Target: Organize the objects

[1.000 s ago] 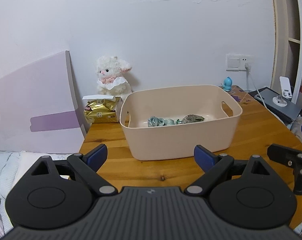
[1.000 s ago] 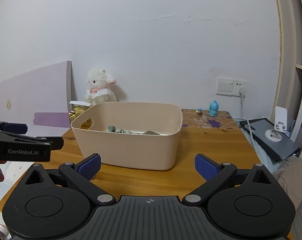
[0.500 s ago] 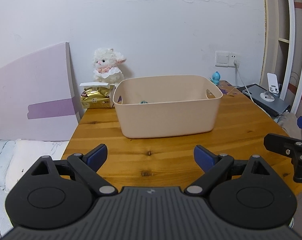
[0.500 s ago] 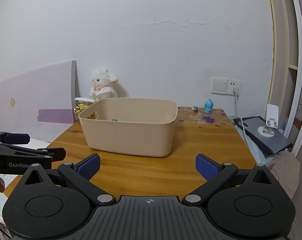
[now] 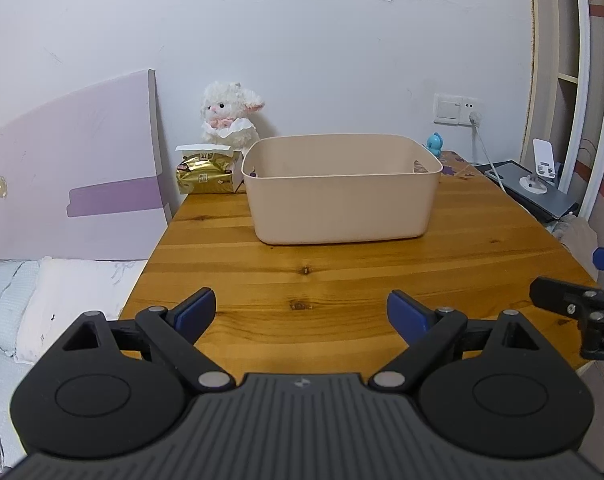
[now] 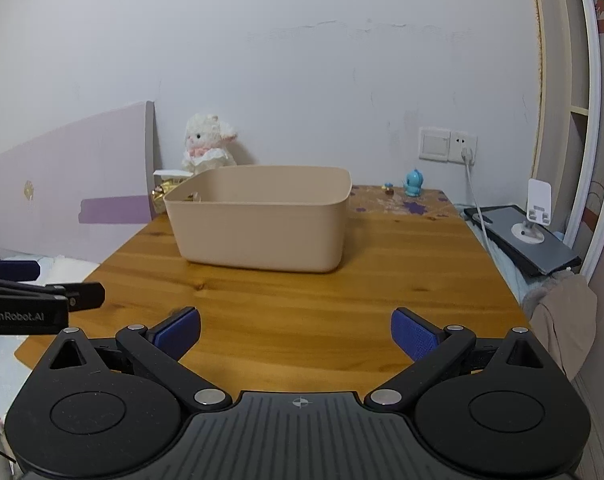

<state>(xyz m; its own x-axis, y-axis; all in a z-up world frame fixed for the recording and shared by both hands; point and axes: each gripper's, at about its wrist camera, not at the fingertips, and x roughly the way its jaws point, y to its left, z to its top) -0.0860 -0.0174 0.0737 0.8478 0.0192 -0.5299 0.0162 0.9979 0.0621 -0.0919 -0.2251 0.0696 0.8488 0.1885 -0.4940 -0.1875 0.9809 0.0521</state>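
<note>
I hold the left gripper [image 5: 301, 312] over the near edge of the tabletop [image 5: 341, 280] with its jaws spread wide and nothing between them; the right gripper [image 6: 296, 330] sits the same way, jaws apart and empty, above the near edge on its side; from the right wrist view I see the left gripper's black body off the near left corner, and from the left wrist view the right one pokes in at the right edge; the beige bin [image 5: 339, 190] stands toward the far edge of the tabletop, well apart from both grippers, and from this low angle I cannot tell what lies inside it; a white plush lamb [image 5: 229, 120] sits at the far left corner against the wall, with a gold tissue pack [image 5: 204, 172] just beside the bin's left end; a small blue figurine [image 6: 415, 181] stands near the far right corner; a phone stand [image 6: 535, 216] rests on a dark slab beyond the right edge.
</note>
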